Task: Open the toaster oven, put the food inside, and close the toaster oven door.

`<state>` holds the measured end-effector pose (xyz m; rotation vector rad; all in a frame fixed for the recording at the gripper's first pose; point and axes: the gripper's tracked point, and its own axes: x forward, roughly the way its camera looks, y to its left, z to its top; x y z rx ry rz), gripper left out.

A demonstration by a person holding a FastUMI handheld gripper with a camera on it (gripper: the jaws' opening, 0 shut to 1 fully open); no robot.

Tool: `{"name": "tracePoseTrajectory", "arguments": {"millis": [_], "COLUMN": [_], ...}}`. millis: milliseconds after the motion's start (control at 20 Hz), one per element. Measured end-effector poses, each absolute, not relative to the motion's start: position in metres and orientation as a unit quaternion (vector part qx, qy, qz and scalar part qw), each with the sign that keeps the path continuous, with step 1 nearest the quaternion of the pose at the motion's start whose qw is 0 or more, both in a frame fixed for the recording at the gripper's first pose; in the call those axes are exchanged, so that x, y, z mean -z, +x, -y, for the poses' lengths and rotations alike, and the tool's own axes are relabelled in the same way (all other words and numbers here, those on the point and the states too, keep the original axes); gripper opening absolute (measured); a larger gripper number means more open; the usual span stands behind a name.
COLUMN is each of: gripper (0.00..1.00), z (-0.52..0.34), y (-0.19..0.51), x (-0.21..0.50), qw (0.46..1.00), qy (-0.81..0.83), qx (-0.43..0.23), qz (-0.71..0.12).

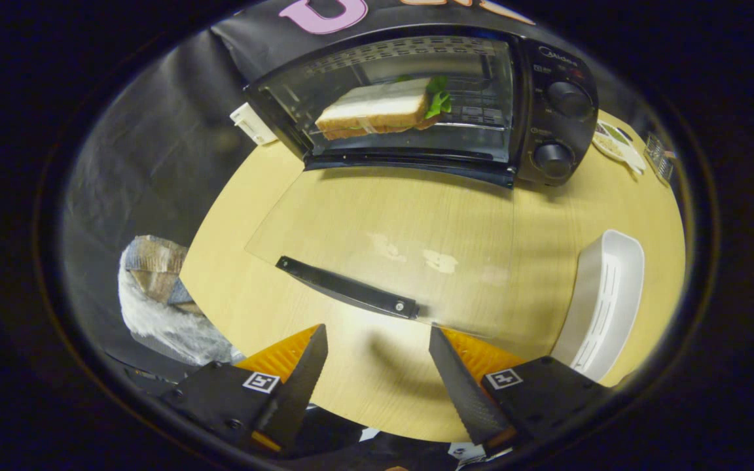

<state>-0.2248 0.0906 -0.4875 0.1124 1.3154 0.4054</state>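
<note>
One toaster oven (416,104) sits at the back of the round wooden table (547,216). Its glass door (383,242) is folded all the way down, flat out in front of the oven. One black handle (347,288) runs along the door's near edge. One sandwich (377,108) with green leaves lies inside the oven. Two knobs are on the oven's right side. One white tray (603,301) lies to the right of the door. The gripper (377,340) is spread wide and holds nothing, just in front of the door handle.
</note>
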Motion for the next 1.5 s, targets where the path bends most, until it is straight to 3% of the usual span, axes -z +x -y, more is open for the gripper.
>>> {"name": "tracePoseTrajectory", "arguments": {"millis": [350,800,1500], "gripper": [0.98,0.98,0.98], "z": [-0.094,-0.083,-0.063], "y": [-0.204,-0.127,-0.040], "x": [0.451,0.391,0.344], "qw": [0.808,0.876,0.929], "qy": [0.093,0.075,0.014], "qx": [-0.176,-0.162,-0.133], "qz": [-0.554,-0.449,-0.344]}}
